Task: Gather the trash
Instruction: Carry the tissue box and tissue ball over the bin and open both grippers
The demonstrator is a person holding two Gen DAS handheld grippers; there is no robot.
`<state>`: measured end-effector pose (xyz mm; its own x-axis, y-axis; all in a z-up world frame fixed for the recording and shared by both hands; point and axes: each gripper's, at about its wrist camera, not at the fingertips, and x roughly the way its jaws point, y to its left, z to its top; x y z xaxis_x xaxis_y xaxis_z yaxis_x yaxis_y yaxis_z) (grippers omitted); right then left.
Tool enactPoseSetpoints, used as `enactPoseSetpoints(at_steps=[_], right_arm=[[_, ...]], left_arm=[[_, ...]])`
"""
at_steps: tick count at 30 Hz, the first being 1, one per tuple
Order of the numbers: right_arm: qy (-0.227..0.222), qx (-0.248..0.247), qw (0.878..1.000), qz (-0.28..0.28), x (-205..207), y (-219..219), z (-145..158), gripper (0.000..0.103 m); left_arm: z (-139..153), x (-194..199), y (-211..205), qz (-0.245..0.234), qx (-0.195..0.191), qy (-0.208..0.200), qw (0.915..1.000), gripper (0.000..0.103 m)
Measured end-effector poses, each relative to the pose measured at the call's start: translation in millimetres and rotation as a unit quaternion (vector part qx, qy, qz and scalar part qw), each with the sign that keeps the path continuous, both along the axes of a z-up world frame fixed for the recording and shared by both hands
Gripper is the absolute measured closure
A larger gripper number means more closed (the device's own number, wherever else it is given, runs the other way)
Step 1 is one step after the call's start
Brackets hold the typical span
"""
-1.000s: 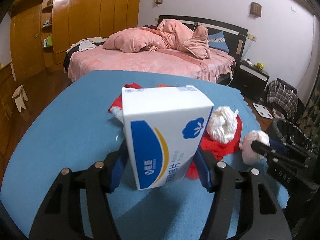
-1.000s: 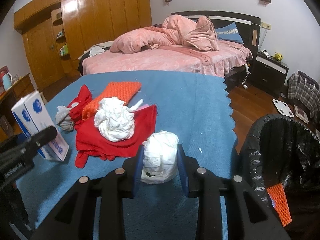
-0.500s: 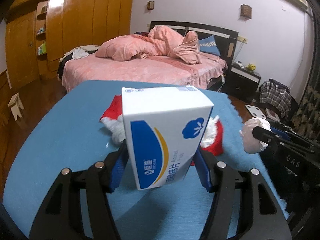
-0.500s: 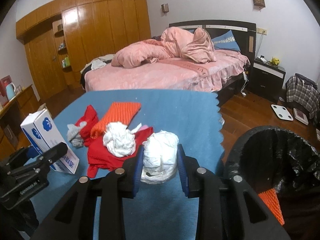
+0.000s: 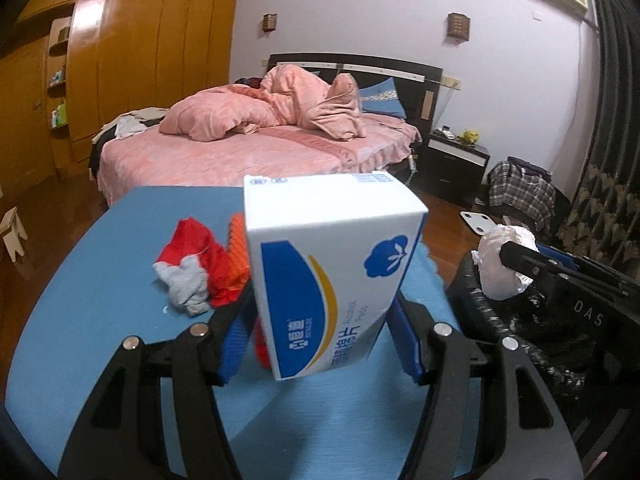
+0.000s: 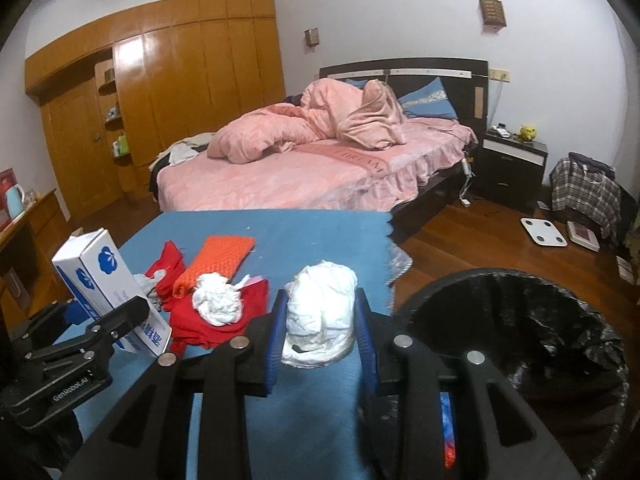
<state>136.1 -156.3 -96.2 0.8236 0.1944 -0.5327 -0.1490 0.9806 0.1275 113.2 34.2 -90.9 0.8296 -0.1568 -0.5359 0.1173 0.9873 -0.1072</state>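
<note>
Between tongs: one box [image 5: 332, 264], one wad [image 6: 320, 312].

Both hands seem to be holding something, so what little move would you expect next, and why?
Probably the right tool swings a little further right over the bin and lets go. It is clamped on a wad of white paper near the black-lined rim, not yet above the opening. The left tool holds a white and blue box.
</note>
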Motion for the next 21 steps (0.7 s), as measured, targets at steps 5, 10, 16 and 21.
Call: enactPoseSetpoints(at_steps=[5,10,16,21], right_arm=[[-0.008,0.005,1.000,-0.021,-11,-25,9,0.071],[-0.014,0.005,0.999,-0.045,-19,-52,14,0.071],[-0.011,0.003,0.996,-0.093,-26,-103,12,0.071],[-0.006,0.000,0.992,-0.127,-33,-141,8,0.071]], left_arm=[[5,-4,-20,-0.023,-0.004,-0.005,0.9997,0.043],[12,-3,-49,-0.056,-0.012,-0.009,0.9983,0.043],[20,5,-90,-0.101,-0.018,-0.016,0.9946,0.043],[19,9,-129,-0.141,-0.017,-0.018,0.9897,0.043]])
